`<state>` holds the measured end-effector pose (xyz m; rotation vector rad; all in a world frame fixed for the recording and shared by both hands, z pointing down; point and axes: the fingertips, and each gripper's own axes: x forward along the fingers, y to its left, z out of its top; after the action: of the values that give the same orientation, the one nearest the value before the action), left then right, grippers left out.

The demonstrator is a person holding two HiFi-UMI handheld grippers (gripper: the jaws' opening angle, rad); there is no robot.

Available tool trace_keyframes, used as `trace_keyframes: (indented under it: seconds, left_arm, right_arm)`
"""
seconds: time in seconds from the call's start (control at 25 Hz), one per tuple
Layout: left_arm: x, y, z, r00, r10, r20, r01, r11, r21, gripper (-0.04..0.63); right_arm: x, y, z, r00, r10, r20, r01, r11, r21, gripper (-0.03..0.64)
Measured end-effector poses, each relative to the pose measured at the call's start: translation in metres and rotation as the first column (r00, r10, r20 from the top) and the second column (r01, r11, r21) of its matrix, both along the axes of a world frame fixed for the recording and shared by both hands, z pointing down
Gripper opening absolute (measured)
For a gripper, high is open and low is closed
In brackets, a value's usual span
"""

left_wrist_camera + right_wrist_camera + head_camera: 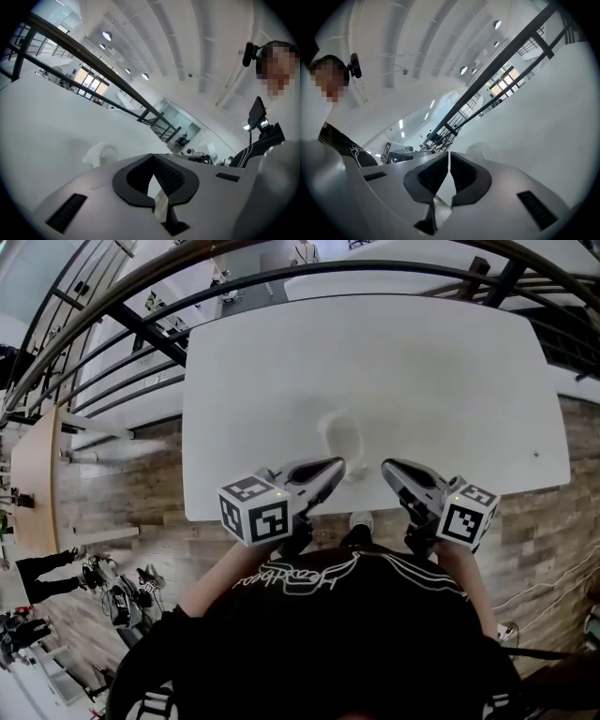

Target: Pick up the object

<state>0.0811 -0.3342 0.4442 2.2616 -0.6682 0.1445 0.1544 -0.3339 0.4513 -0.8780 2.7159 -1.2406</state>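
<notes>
Step in hand: approach, nothing grasped yet. Target: white object (343, 437) (pale, cup-like, hard to read against white surface) sits on worktop (441, 371) near its front edge, just ahead of both tips. Left tongs (335, 466) clenched, empty. Right tongs (387, 467) clenched, empty. Both held low over front edge, angled inward toward object. Next move likely calls for opening one pair, straddling object, then closing.

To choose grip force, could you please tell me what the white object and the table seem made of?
White object: probably glazed ceramic or plastic, smooth and evenly white; too blurred to settle. Table: matte white laminate-like top, flat, no grain or glare.
</notes>
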Motion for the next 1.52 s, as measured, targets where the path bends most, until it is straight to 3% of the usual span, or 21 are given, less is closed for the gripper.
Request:
trace_keyframes:
  seconds: [0.44, 0.6, 0.76, 1.16, 1.52]
  left_arm:
    - [-0.024, -0.023, 0.038, 0.996, -0.029, 0.089, 0.032, 0.999, -0.041, 0.014]
    - [-0.020, -0.038, 0.059, 0.991, -0.029, 0.131, 0.037, 0.997, -0.066, 0.103]
    - [-0.024, -0.042, 0.075, 0.986, -0.045, 0.164, 0.060, 0.994, -0.089, 0.147]
    - [-0.034, -0.061, 0.116, 0.967, -0.080, 0.240, 0.123, 0.978, -0.169, 0.149]
    - [-0.030, -0.066, 0.129, 0.972, -0.075, 0.225, 0.126, 0.967, -0.222, 0.149]
  right_arm:
    - [-0.014, -0.019, 0.014, 0.999, -0.042, -0.003, 0.042, 0.998, -0.043, 0.021]
    - [-0.008, -0.032, 0.022, 0.999, -0.047, -0.002, 0.047, 0.997, -0.057, 0.021]
    - [-0.007, -0.031, 0.026, 0.999, -0.042, -0.004, 0.042, 0.997, -0.066, 0.021]
    - [0.006, -0.041, 0.035, 1.000, -0.027, -0.001, 0.027, 0.996, -0.080, 0.021]
    - [0.009, -0.044, 0.037, 1.000, -0.027, -0.005, 0.026, 0.997, -0.071, 0.021]
